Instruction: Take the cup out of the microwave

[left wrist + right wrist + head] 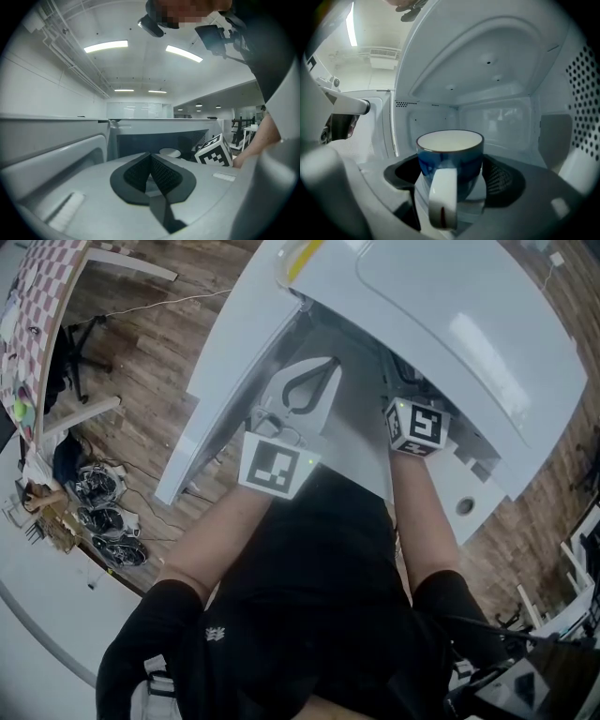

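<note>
Right tongs (pixel 454 180) are being held wide astride the cup (pixel 450 152), handle (pixel 442 201) toward them, seemingly untouched; left tongs (pixel 151 171), shut, are being held farther off.

I note the cup (pixel 450 157) deep blue outside, white inside, white handle. Microwave (pixel 501 89) cavity white, right wall dotted with dark holes. Right gripper (pixel 452 187) pale grey, pads (pixel 502 180) black mesh. Marker cube (pixel 417 427) black-and-white squares. Floor (pixel 141 352) brown wood planks. Cloth (pixel 42 296) checked in red and white.
</note>
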Demonstrator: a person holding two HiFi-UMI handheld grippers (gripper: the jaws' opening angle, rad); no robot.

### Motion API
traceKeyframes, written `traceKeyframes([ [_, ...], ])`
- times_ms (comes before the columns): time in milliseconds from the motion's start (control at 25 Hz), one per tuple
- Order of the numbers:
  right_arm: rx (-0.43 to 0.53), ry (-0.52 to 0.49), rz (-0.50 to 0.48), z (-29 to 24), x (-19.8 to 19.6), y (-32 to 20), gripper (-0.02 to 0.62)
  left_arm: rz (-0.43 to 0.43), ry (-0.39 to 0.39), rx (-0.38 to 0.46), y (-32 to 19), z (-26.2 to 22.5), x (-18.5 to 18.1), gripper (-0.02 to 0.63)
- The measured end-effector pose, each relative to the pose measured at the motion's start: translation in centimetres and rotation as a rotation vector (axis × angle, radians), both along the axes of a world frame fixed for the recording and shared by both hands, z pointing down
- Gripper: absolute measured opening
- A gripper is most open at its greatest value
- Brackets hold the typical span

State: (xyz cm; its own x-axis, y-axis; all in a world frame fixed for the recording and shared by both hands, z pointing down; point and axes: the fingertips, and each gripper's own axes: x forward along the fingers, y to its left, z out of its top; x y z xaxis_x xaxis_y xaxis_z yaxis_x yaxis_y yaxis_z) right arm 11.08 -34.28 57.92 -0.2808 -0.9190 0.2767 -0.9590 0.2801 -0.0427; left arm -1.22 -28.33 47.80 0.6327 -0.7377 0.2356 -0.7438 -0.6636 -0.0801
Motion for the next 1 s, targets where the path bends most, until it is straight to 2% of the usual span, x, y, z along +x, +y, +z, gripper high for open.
traceKeyframes([
  [720,0.001,0.056,0.012,0.69,-0.01,-0.39,0.388,-0.02,0.002,-0.007,-0.37,-0.12,-0.33,0.003],
  [1000,-0.033,0.045,0.012,0.68,0.04,-0.37,0.387,-0.031,0.013,-0.007,-0.07,-0.44,-0.82,0.003],
])
